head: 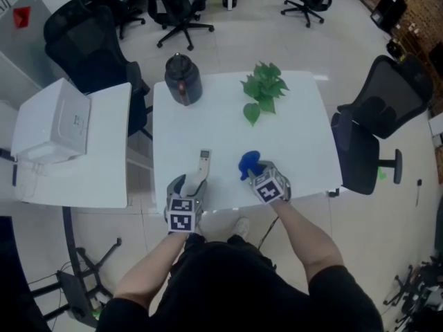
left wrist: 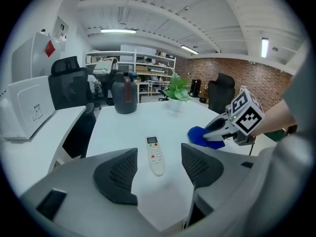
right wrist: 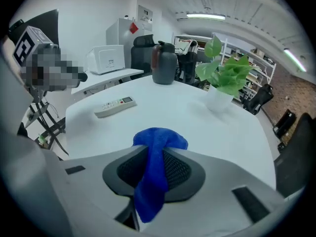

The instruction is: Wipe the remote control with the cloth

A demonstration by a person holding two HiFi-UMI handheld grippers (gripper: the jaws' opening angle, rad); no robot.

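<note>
Left gripper [head: 188, 187] open, empty. Remote [head: 202, 163] lies flat on worktop [head: 297, 137] at near edge, just beyond it. Right gripper [head: 259, 172] clamps cloth [head: 248, 163], right of remote, not touching. Wipe apparently not yet begun.

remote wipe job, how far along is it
Done: the right gripper is shut on the cloth, so the cloth is picked up. In hand: the remote lies flat on the table ahead of the open left gripper, ungripped, with the cloth apart from it. Left: all the wiping, probably after steadying the remote.
</note>
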